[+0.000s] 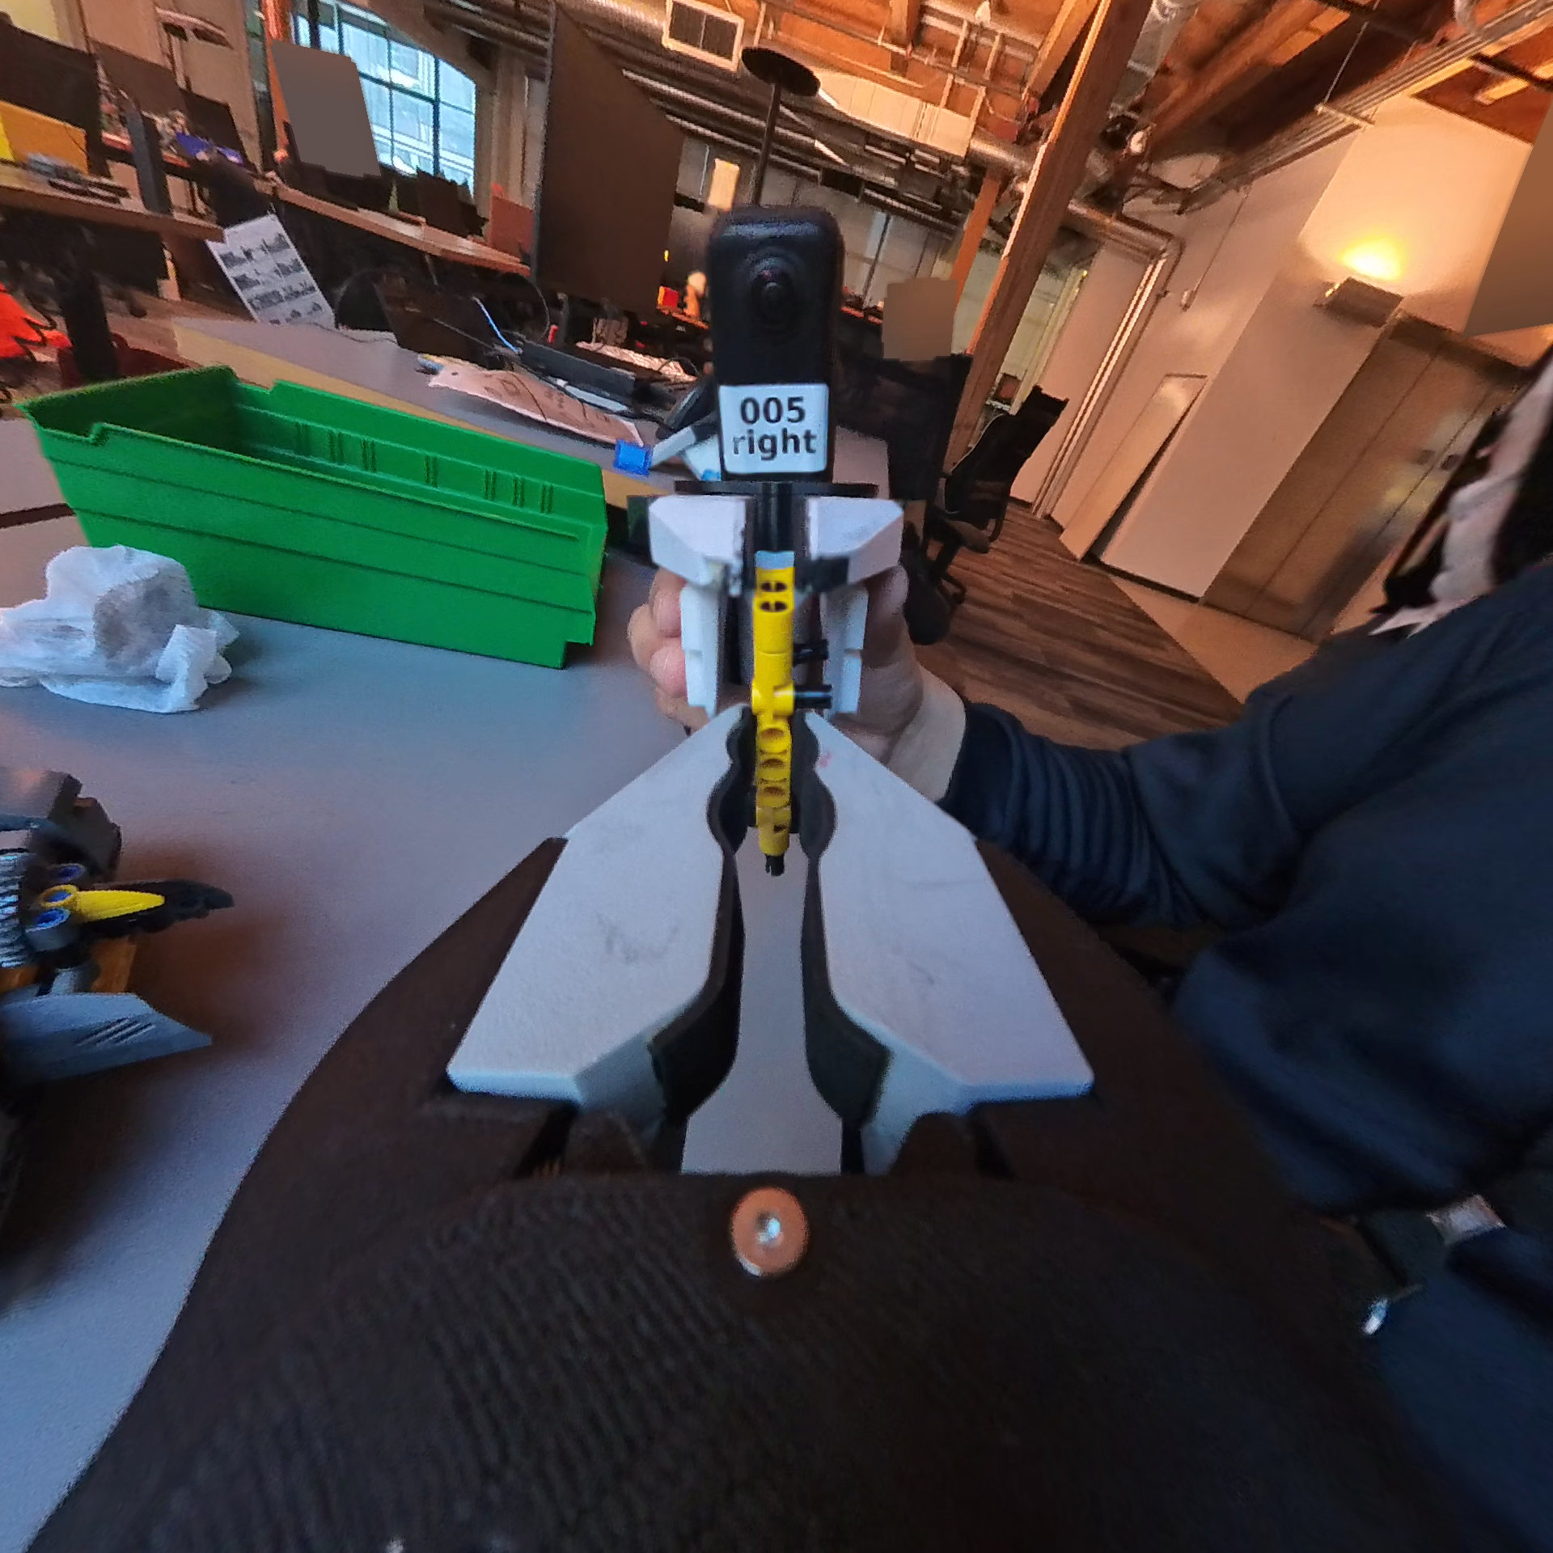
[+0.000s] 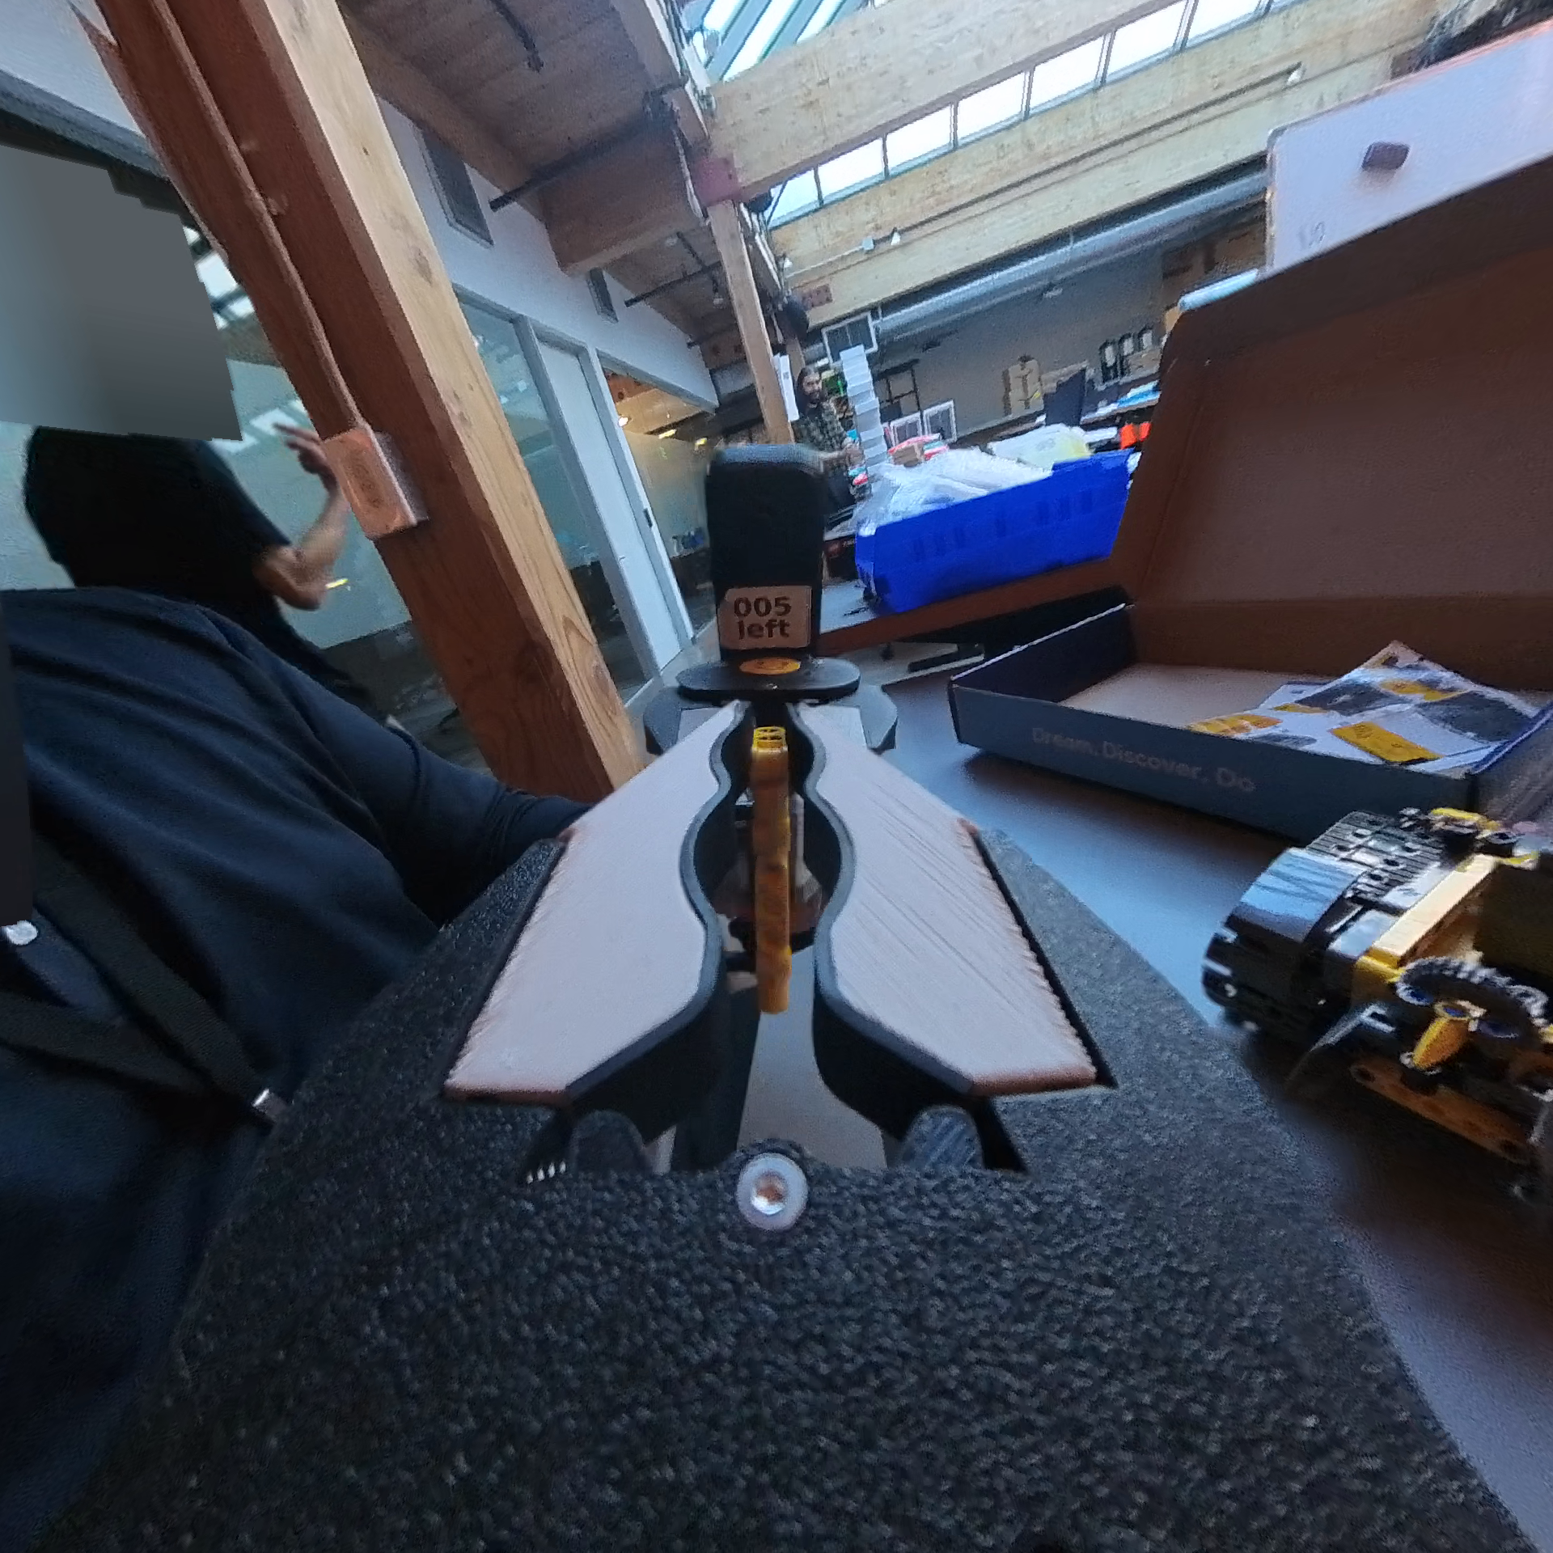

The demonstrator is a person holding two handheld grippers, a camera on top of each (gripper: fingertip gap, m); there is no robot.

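My two grippers face each other tip to tip above a grey table. A yellow toy beam assembly with holes and black pins runs between them. My left gripper has its white fingers closed on the near end of the beam. My right gripper points back at me, held by a hand, and grips the far end. In the right wrist view, my right gripper is shut on the same yellow beam, and the left gripper meets it head-on.
A green bin and a crumpled white bag lie at back left. A yellow and black toy vehicle sits left, also in the right wrist view. An open cardboard box holds a booklet. The person's dark sleeve is right. The grippers are tip to tip, or close to it.
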